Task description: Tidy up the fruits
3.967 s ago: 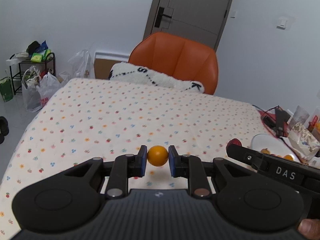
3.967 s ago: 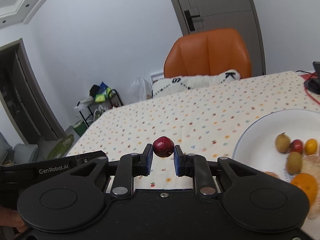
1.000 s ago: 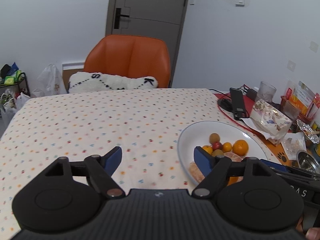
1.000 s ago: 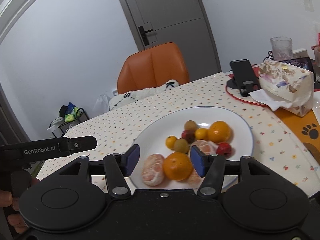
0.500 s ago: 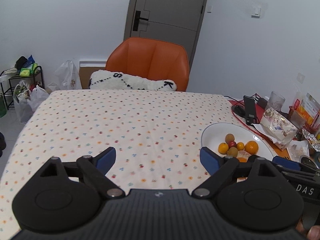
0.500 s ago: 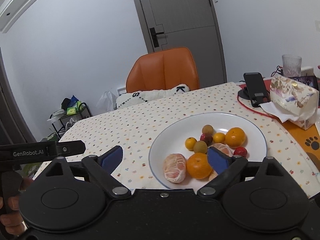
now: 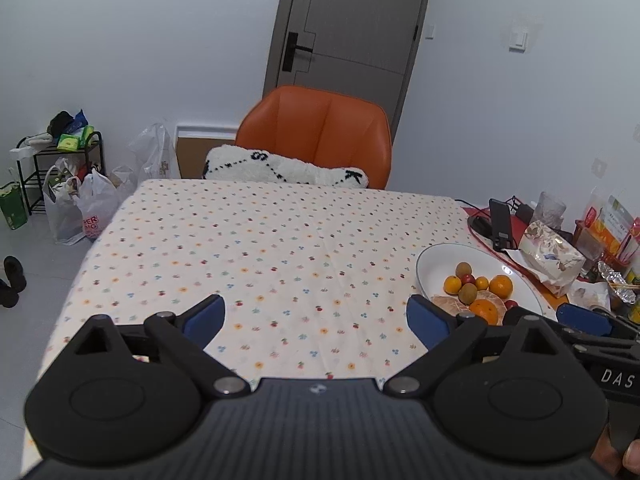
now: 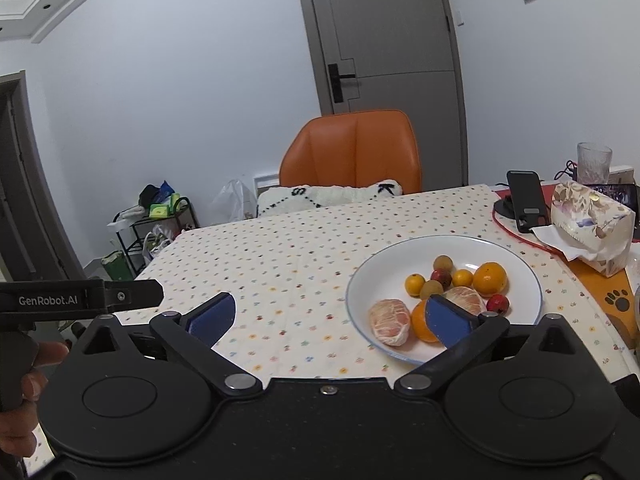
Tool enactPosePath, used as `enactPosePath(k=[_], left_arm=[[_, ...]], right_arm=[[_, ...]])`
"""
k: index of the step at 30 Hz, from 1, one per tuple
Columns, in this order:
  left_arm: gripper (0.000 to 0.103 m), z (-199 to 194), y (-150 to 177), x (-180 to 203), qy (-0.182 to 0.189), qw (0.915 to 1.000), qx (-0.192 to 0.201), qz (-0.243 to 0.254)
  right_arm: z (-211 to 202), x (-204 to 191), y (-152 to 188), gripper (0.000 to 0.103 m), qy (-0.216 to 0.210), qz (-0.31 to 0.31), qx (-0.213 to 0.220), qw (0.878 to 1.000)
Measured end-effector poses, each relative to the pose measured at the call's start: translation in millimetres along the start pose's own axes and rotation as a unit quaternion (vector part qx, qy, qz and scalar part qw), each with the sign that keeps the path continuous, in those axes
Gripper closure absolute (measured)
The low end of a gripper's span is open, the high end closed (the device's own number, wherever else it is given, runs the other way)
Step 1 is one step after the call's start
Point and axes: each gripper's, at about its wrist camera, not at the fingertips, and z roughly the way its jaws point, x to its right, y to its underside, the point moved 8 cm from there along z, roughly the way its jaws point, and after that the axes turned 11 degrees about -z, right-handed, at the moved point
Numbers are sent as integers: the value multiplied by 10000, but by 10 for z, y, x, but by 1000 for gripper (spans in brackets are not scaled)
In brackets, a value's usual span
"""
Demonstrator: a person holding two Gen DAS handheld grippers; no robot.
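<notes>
A white plate (image 8: 520, 258) on the dotted tablecloth holds several fruits: an orange (image 8: 489, 278), a peeled mandarin (image 8: 389, 327), small yellow and brown fruits and a red one (image 8: 498, 303). My right gripper (image 8: 328, 318) is wide open and empty, just short of the plate's near left rim. In the left wrist view the same plate (image 7: 436, 264) lies at the right, and my left gripper (image 7: 316, 318) hangs wide open over bare cloth to the plate's left, with nothing between its fingers.
An orange chair (image 7: 320, 132) with a white cushion (image 7: 280, 168) stands at the table's far edge. A phone on a stand (image 8: 526, 200), a patterned tissue pack (image 8: 588, 220) and a glass (image 8: 594, 162) crowd the right side. Bags and a rack (image 7: 60, 184) sit on the floor at the left.
Four seconds ago each gripper held a small fruit; both now stand open and empty. Over the last second both pulled back from the plate and the right gripper's jaws spread wider.
</notes>
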Motion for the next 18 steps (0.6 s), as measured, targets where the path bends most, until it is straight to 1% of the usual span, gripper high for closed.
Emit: enactPosePath(k=[9,18], left_arm=[[4,-352,10,-119,32,9999,101,79],[3,-694,53,-104,84,9993,244,274]], right_arm=[[-226,-125,68,0,32,40,-6,10000],[-589,-158,40,0,123,20,100,9999]])
